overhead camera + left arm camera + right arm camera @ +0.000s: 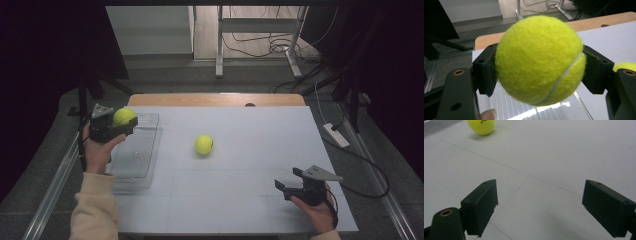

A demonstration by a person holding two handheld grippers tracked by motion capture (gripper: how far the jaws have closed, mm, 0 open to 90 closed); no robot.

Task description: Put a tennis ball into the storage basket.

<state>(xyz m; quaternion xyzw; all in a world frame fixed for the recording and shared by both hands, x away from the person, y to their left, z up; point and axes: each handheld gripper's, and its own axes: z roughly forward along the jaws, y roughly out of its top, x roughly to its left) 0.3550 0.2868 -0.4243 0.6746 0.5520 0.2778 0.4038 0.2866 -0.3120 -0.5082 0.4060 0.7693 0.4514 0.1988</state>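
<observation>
High view: two tennis balls; left tongs [122,126] clamp one ball [124,116], other ball [204,144] mid-table; right tongs [287,180] open, empty.

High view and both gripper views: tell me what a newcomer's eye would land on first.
First, the held tennis ball, bright yellow, clamped between the jaws of the left gripper above the clear plastic tray at the table's left edge. Next, the second tennis ball, lying alone near the middle of the white table. The right gripper sits at the near right, jaws wide apart and holding nothing.
</observation>
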